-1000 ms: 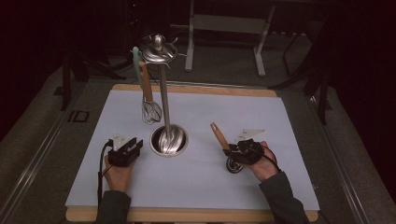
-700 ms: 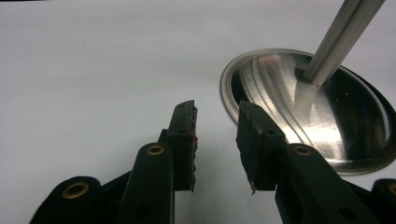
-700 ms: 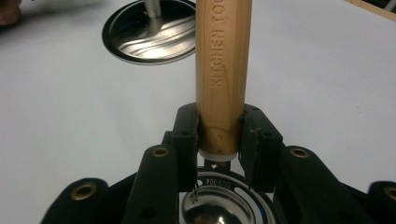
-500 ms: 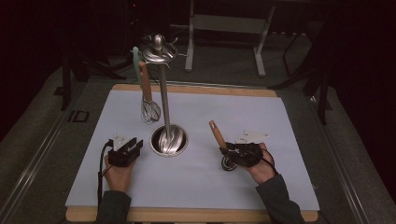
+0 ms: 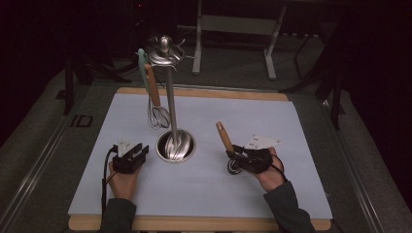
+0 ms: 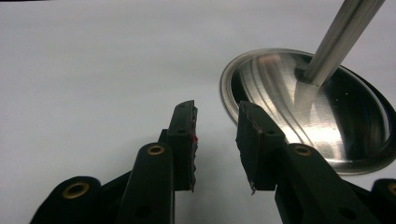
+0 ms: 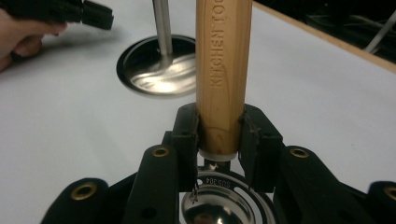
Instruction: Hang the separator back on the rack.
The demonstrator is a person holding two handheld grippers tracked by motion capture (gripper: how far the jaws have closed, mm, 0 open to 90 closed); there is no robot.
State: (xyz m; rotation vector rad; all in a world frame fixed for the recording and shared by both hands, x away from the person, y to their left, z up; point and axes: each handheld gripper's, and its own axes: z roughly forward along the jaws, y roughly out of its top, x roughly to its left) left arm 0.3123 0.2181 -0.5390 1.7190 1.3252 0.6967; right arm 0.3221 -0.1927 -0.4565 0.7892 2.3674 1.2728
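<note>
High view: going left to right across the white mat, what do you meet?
Left tongs → whisk hanging from the stand → stand's round steel base → wooden-handled utensil clamped in the right tongs.

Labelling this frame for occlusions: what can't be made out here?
- Tool in the right gripper: its metal head is cut off by the bottom edge of the right gripper view and hidden under the gripper in the high view, so its type is unclear.
- Handle lettering: cut off at the top edge.
- Rack top: hooks too small and dark in the high view.
- Whisk: wires too fine to count.
</note>
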